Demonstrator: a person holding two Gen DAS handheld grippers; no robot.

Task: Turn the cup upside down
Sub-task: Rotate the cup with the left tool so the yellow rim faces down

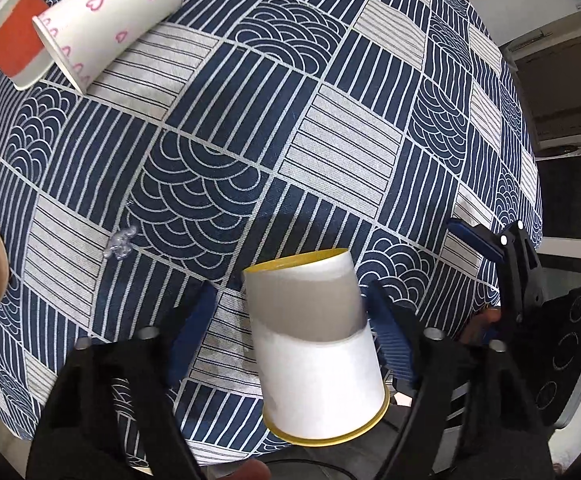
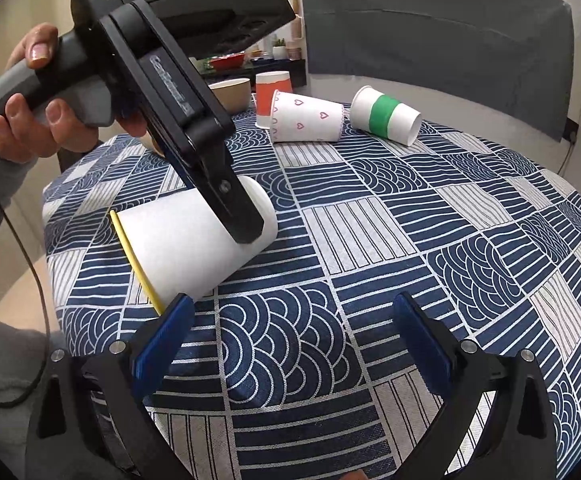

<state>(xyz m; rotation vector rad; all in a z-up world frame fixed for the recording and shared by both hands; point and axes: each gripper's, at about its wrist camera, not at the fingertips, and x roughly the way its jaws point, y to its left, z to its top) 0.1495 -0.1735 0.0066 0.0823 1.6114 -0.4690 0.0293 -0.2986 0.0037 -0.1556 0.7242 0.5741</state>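
- At the near left part of my desk (image 2: 370,240), under its blue-and-white patterned cloth, my left tool (image 1: 290,320) has the white cup with the yellow rim (image 1: 314,344) between its blue pads.
- In the left wrist view the right pad (image 1: 388,336) touches the cup wall, while the left pad (image 1: 192,328) stands a little off it, so I cannot tell whether the grip is firm.
- In the right wrist view that cup (image 2: 194,240) is tilted on its side, yellow rim to the left and base to the right, with the left tool's black finger across it; I cannot tell whether it touches the cloth.
- My right tool (image 2: 290,344) is spread wide and holds nothing; its left pad (image 2: 162,344) sits just beside the cup's rim.
- At the far edge lie a heart-printed cup (image 2: 308,118) and a green-banded cup (image 2: 386,120), both on their sides.
- An orange-banded cup (image 2: 270,96) stands mouth down behind the heart-printed one, partly hidden by it.
- A tan bowl (image 2: 230,94) is half hidden behind the left tool's body.
- A small clear, bubbly spot (image 1: 120,244) shows on the cloth; I cannot make out what it is.
- A grey chair back (image 2: 438,40) rises beyond the desk.
- My left hand (image 2: 46,120) grips the handle, cut off at the edge.
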